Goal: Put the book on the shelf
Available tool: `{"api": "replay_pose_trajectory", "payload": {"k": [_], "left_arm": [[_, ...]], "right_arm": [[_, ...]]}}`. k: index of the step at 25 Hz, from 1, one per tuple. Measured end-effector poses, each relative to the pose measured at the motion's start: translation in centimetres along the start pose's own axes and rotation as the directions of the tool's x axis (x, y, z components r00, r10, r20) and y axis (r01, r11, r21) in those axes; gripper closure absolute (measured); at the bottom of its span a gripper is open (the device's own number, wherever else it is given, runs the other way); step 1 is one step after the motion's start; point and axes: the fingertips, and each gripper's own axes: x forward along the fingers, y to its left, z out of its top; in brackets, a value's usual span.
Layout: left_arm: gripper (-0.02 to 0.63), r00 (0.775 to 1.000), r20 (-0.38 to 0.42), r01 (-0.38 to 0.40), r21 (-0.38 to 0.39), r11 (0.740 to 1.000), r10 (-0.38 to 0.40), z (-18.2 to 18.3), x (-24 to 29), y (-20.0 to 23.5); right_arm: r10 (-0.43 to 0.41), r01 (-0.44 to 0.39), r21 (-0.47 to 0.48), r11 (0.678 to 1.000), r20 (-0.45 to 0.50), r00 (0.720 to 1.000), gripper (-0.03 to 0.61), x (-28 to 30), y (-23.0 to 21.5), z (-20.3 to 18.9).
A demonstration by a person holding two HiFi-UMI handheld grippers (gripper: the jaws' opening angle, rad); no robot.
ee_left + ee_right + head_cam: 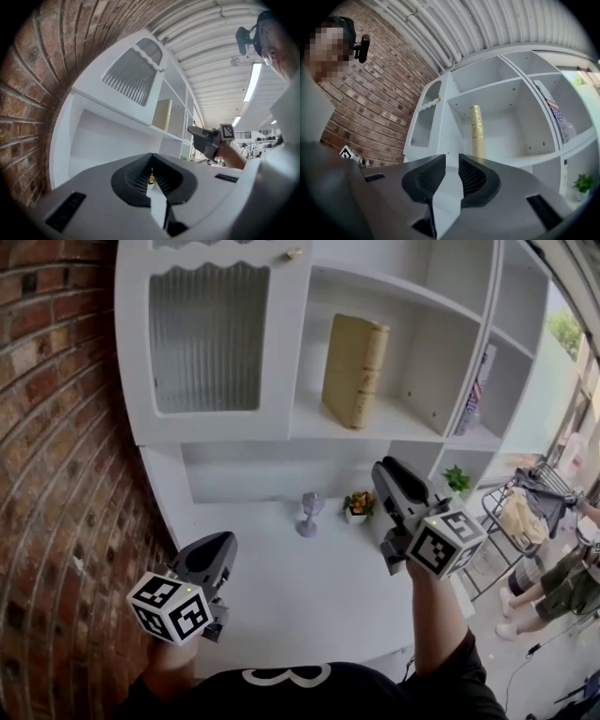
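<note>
A tan book (354,369) stands upright, leaning slightly, in the middle compartment of the white shelf unit (375,426). Its spine (476,131) shows straight ahead in the right gripper view, and it is small and far off (162,115) in the left gripper view. My right gripper (390,471) is raised over the white counter below that compartment, apart from the book. Its jaws stand a narrow gap apart with nothing between them (452,161). My left gripper (223,546) hangs low at the left, near the brick wall, jaws shut and empty (151,169).
A purple goblet (309,514) and a small flowerpot (357,506) stand on the counter (281,596); a green plant (457,481) is further right. A ribbed-glass cabinet door (208,334) is left of the book. The brick wall (56,427) bounds the left. People stand at right.
</note>
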Motion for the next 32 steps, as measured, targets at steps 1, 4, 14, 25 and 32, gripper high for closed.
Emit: {"api": "replay_pose_trajectory", "payload": {"k": [1, 4, 14, 25, 32], "left_arm": [[0.614, 1.000, -0.001, 0.008, -0.004, 1.000, -0.008, 0.0, -0.1, -0.6], [0.614, 0.999, -0.002, 0.048, -0.013, 0.999, -0.048, -0.1, -0.4, -3.3], [0.614, 0.990, 0.008, 0.144, -0.013, 0.990, -0.143, -0.3, -2.8, -13.4], [0.614, 0.984, -0.059, 0.170, -0.019, 0.985, -0.171, -3.6, -2.9, -19.2], [0.614, 0.983, -0.068, 0.172, -0.011, 0.985, -0.173, -4.0, -2.6, -20.6]], "right_arm": [[0.012, -0.012, 0.028, 1.000, -0.015, 1.000, 0.503, -0.8, 0.2, -1.2], [0.064, -0.058, 0.101, 0.993, -0.051, 0.997, 0.503, -3.3, 1.4, -4.1], [0.222, -0.218, 0.193, 0.957, 0.000, 0.975, 0.568, -12.9, 8.4, -5.1], [0.270, -0.256, 0.222, 0.941, -0.031, 0.962, 0.568, -17.8, 10.0, -7.2], [0.256, -0.236, 0.235, 0.943, -0.055, 0.965, 0.568, -19.1, 9.6, -7.8]]}}
